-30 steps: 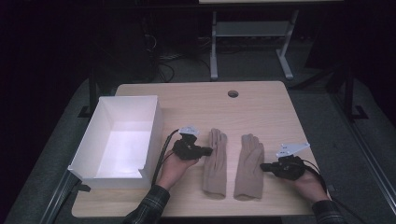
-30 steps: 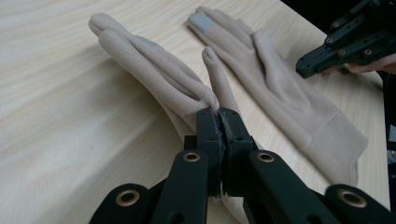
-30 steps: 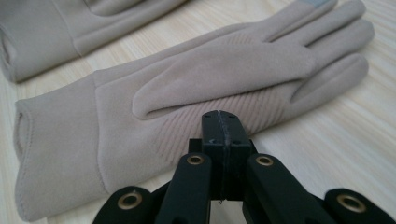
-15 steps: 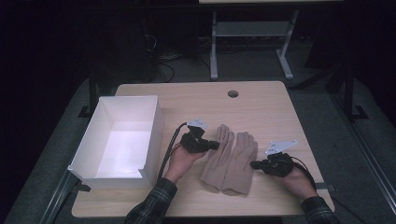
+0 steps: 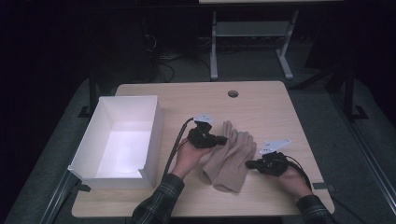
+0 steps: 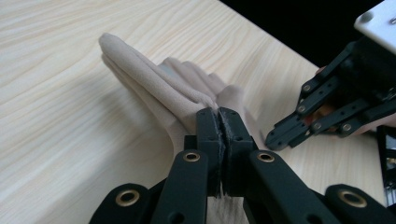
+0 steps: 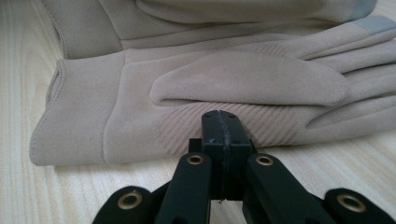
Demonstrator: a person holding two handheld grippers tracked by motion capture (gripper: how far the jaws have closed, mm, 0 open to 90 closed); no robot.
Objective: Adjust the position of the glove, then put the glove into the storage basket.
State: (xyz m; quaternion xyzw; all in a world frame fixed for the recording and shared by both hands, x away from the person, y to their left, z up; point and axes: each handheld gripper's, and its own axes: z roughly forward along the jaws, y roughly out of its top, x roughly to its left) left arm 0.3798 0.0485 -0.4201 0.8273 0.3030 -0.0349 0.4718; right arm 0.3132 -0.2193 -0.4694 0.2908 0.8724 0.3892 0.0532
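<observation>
Beige gloves point(image 5: 229, 158), hand-held grippers point(image 5: 223, 139) apparently clamped.

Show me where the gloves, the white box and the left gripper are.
gloves point(image 5: 232, 158), high view, on the palm area.
white box point(image 5: 154, 135), high view, on its right wall.
left gripper point(image 5: 222, 139), high view, at its jaw tips.

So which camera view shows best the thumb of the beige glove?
The right gripper view: the thumb lies flat across the palm, close and sharp, just beyond the shut right gripper. The high view shows the gloves small, thumb unclear. The left gripper view shows mainly their fingers.
</observation>
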